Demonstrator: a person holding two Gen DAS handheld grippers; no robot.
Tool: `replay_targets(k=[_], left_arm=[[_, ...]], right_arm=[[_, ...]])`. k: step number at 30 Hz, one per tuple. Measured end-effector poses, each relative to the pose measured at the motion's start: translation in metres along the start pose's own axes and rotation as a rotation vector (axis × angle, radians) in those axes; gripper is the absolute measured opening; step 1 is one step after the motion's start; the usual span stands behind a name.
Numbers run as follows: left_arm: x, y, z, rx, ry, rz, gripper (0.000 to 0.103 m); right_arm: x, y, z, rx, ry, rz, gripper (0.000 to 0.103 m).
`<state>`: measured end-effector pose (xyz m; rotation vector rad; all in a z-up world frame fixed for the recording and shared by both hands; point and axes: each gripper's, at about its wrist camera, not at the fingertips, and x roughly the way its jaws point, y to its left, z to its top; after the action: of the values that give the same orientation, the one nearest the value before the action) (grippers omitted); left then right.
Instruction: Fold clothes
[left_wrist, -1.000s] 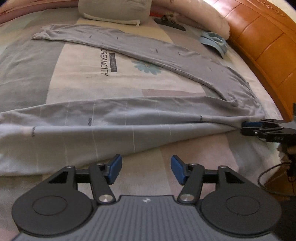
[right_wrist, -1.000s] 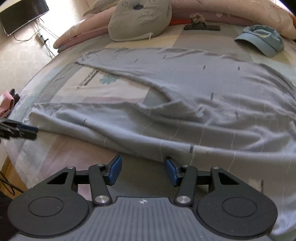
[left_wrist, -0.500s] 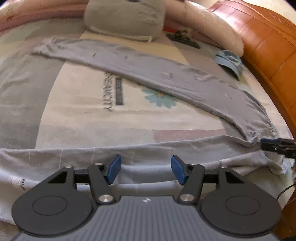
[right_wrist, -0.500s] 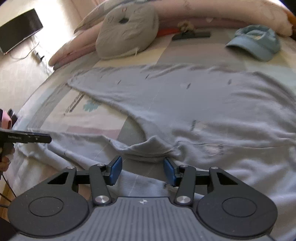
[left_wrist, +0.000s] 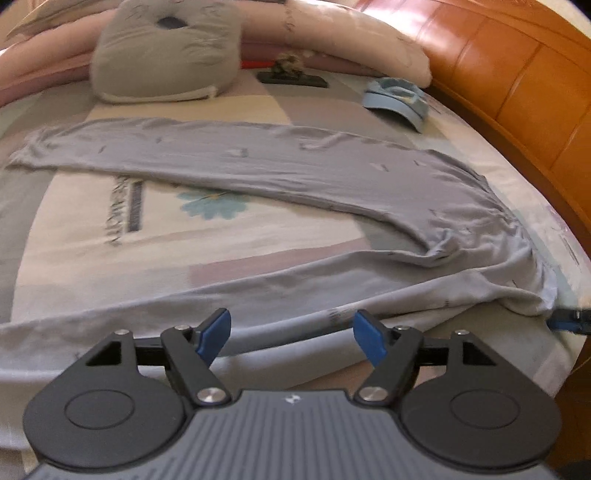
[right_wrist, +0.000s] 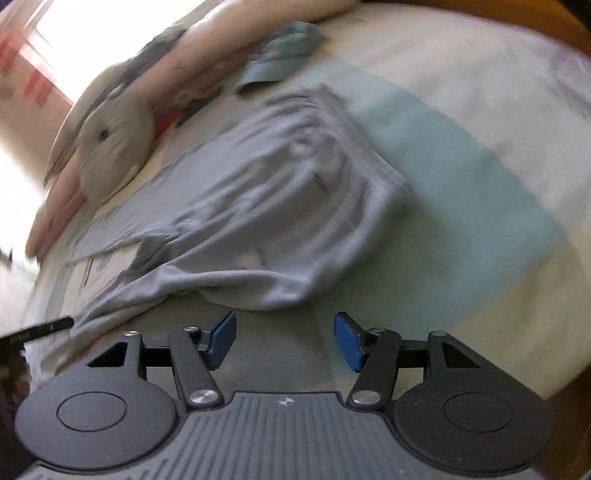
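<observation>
Grey trousers (left_wrist: 295, 173) lie spread on the bed, one leg stretching to the far left, the other running along the near edge. In the left wrist view my left gripper (left_wrist: 291, 334) hovers over that near leg, its jaws opening, with cloth below them but nothing pinched. The right gripper's blue tip (left_wrist: 567, 316) shows at the far right by the waistband corner. In the blurred right wrist view the trousers' waist end (right_wrist: 295, 206) bunches ahead of my right gripper (right_wrist: 284, 338), whose jaws are opening with nothing between them. The left gripper's black finger (right_wrist: 37, 329) pokes in at the left edge.
A grey round cushion (left_wrist: 166, 51) and pink pillows (left_wrist: 354, 33) sit at the head of the bed. A blue cap (left_wrist: 397, 101) and a dark flat object (left_wrist: 291, 77) lie beyond the trousers. An orange wooden bed frame (left_wrist: 517, 81) curves along the right side.
Both grippers moved in over the bed. The right wrist view swung right and rolled, now facing the waistband end. Both jaws stand wider than before.
</observation>
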<state>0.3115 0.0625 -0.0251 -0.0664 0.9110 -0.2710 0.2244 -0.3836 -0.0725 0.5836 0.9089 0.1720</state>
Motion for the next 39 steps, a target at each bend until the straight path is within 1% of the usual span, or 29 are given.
replay_targets(k=[2, 5, 7, 9, 13, 15, 16, 17, 18, 19, 20, 21, 22, 23, 24, 25, 28, 35, 37, 39], left_arm=[[-0.001, -0.012, 0.004, 0.020, -0.006, -0.014, 0.073], [-0.004, -0.026, 0.006, 0.037, -0.011, -0.019, 0.073], [-0.007, -0.034, 0.006, 0.047, -0.010, -0.011, 0.073], [-0.010, -0.037, 0.004, 0.052, -0.009, -0.010, 0.074], [-0.009, -0.038, 0.003, 0.037, 0.000, -0.002, 0.074], [-0.004, -0.039, 0.004, 0.025, 0.015, 0.002, 0.074], [-0.002, -0.040, 0.005, 0.027, 0.018, 0.003, 0.074], [-0.001, -0.043, 0.005, 0.033, 0.016, 0.000, 0.074], [-0.002, -0.045, 0.005, 0.041, 0.012, -0.009, 0.074], [-0.002, -0.047, 0.005, 0.048, 0.011, -0.020, 0.074], [-0.001, -0.048, 0.004, 0.052, 0.012, -0.026, 0.074], [0.000, -0.049, 0.004, 0.056, 0.018, -0.029, 0.074], [0.003, -0.049, 0.004, 0.057, 0.026, -0.026, 0.074], [0.004, -0.050, 0.003, 0.057, 0.031, -0.019, 0.074], [0.006, -0.051, 0.003, 0.056, 0.035, -0.008, 0.074], [0.006, -0.051, 0.003, 0.054, 0.037, -0.005, 0.074], [0.004, -0.052, 0.002, 0.059, 0.037, -0.020, 0.074], [0.003, -0.049, -0.003, 0.068, 0.059, -0.014, 0.074], [0.002, -0.047, -0.005, 0.070, 0.064, -0.021, 0.074], [0.002, -0.046, -0.008, 0.070, 0.067, -0.019, 0.074]], right_arm=[[0.007, -0.009, 0.002, 0.048, -0.034, 0.063, 0.064], [0.020, -0.017, 0.009, 0.106, -0.077, 0.136, 0.064], [0.029, -0.022, 0.014, 0.170, -0.089, 0.190, 0.064], [0.034, -0.022, 0.013, 0.204, -0.083, 0.241, 0.064], [0.045, -0.016, 0.008, 0.193, -0.087, 0.294, 0.064], [0.050, -0.012, 0.005, 0.183, -0.091, 0.317, 0.060], [0.052, -0.012, 0.005, 0.184, -0.094, 0.325, 0.055], [0.053, -0.013, 0.005, 0.190, -0.097, 0.326, 0.048], [0.052, -0.014, 0.003, 0.184, -0.096, 0.326, 0.044], [0.052, -0.016, 0.000, 0.169, -0.091, 0.332, 0.038], [0.051, -0.016, -0.002, 0.151, -0.090, 0.328, 0.028], [0.052, -0.016, -0.004, 0.129, -0.093, 0.315, 0.024], [0.053, -0.017, -0.005, 0.118, -0.096, 0.305, 0.015], [0.055, -0.018, -0.004, 0.118, -0.100, 0.297, 0.004], [0.057, -0.018, -0.004, 0.123, -0.101, 0.292, 0.002], [0.057, -0.018, -0.003, 0.134, -0.101, 0.289, 0.003], [0.047, -0.014, -0.003, 0.144, -0.072, 0.297, 0.003], [-0.004, -0.018, 0.000, 0.153, 0.008, 0.341, 0.002], [-0.012, -0.021, 0.003, 0.134, 0.050, 0.290, 0.002], [-0.013, -0.022, 0.005, 0.092, 0.093, 0.191, 0.003]])
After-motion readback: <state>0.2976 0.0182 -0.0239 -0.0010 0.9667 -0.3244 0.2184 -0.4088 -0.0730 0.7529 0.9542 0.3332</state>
